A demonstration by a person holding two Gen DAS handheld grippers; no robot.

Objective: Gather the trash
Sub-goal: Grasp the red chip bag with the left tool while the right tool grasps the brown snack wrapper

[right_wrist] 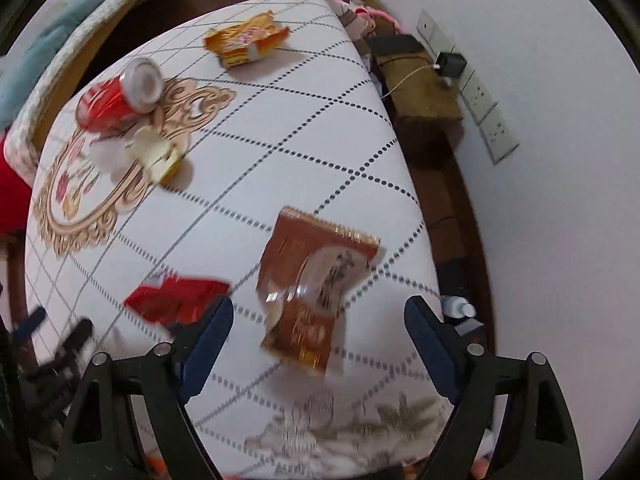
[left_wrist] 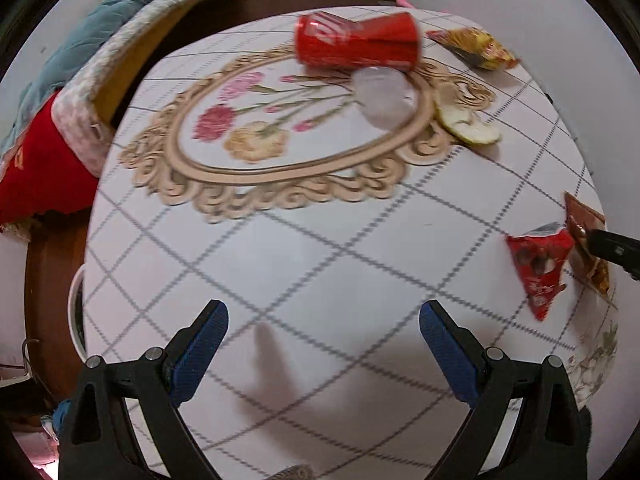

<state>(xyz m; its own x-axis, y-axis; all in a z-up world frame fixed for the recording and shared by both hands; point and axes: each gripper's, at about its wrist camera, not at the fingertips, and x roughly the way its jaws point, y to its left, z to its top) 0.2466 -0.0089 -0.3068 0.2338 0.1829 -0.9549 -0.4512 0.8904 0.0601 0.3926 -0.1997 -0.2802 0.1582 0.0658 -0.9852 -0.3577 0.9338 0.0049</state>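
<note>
Red can (left_wrist: 356, 40) — script blurred, unreadable — beside brown wrapper (right_wrist: 316, 284).

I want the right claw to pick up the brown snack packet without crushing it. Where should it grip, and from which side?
Grip the brown snack packet across its narrow width near the lower, crinkled end, coming straight down from above. It lies flat on the tablecloth, lengthwise between the fingers of the open right claw, so its long edges probably already face the pads.

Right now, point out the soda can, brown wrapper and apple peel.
soda can (left_wrist: 356, 42): left wrist view, red side wall.
brown wrapper (right_wrist: 312, 276): right wrist view, middle of front face.
apple peel (left_wrist: 468, 126): left wrist view, pale inner side.
</note>
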